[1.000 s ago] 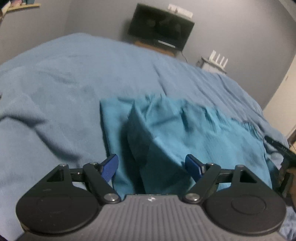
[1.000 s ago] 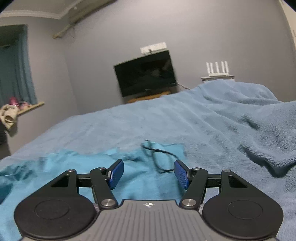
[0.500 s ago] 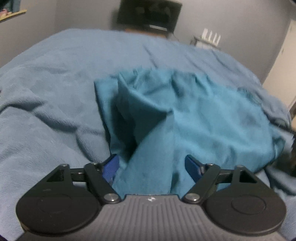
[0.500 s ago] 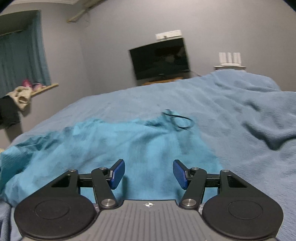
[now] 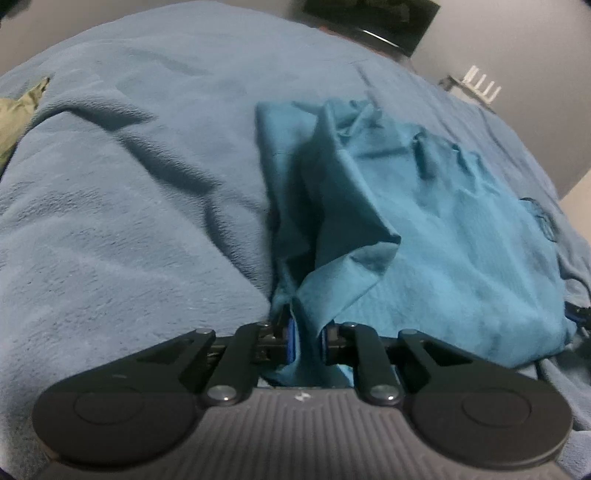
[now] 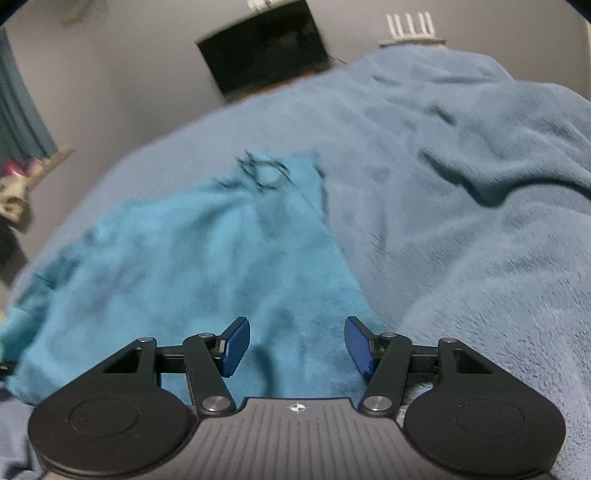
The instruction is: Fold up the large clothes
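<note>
Blue fleece blanket (image 5: 122,229) covers the whole bed, rumpled into soft ridges, with wide bare stretches to the left of the teal garment (image 5: 450,236) and to its right in the right wrist view. That garment lies crumpled mid-bed, one flap folded over itself; its left edge runs straight toward the far end. The left gripper (image 5: 306,341) has its fingers pressed together, pinching the garment's near corner. The right gripper (image 6: 295,345) hangs over the garment's near right edge (image 6: 347,269), fingers spread. Grey walls, a dark television (image 6: 264,61) and a white router (image 6: 410,26) stand beyond.
</note>
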Available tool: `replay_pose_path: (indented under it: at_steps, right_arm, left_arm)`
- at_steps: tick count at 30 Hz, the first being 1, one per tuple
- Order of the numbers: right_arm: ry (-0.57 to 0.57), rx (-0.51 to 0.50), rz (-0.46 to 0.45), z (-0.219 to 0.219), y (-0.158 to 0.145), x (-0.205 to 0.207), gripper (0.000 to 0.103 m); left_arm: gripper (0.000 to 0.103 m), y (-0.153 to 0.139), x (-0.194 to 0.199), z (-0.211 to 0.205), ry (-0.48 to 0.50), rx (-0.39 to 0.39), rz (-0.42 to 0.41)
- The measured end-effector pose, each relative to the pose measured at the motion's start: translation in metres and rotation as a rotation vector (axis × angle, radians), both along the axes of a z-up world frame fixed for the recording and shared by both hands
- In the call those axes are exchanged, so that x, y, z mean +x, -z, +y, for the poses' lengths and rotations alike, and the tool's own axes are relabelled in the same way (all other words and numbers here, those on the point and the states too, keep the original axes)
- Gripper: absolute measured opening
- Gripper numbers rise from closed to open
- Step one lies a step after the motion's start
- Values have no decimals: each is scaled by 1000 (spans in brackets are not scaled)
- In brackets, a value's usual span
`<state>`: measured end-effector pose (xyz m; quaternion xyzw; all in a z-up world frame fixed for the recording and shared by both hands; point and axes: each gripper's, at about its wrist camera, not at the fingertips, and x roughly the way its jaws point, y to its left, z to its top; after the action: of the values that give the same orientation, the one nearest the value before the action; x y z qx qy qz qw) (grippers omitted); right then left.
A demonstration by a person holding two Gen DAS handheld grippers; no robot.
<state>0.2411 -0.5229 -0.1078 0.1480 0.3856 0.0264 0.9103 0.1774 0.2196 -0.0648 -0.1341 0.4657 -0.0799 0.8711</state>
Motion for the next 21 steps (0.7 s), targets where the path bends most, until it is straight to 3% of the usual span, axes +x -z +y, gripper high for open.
replay_pose_path:
  at_steps: [1, 2, 4, 7, 13, 15, 18, 21]
  right_arm:
    - [12, -54, 19, 4, 1, 0, 6]
    - [39, -108, 33, 6, 2, -1, 0]
    - [112, -185, 43, 6, 3, -4, 0]
    - [163, -152, 45, -3, 5, -7, 0]
    - [102, -73, -106, 7, -18, -32, 26]
    - [65, -75, -156, 19, -29, -40, 41]
    - [-22, -63, -208, 47, -42, -37, 43]
    - [-132, -58, -267, 87, -51, -31, 46]
  left_arm:
    - [12, 0, 0, 0, -10, 10, 6]
    - [12, 1, -1, 2, -28, 13, 15]
    - [12, 3, -2, 5, -58, -8, 28]
    - [13, 2, -6, 7, -69, -22, 23]
    - [26, -24, -25, 9, -96, -11, -75]
    - [40, -46, -40, 1, -86, 37, -169]
    - [58, -78, -55, -28, 2, 58, -330]
    - [63, -94, -52, -75, 129, 73, -408]
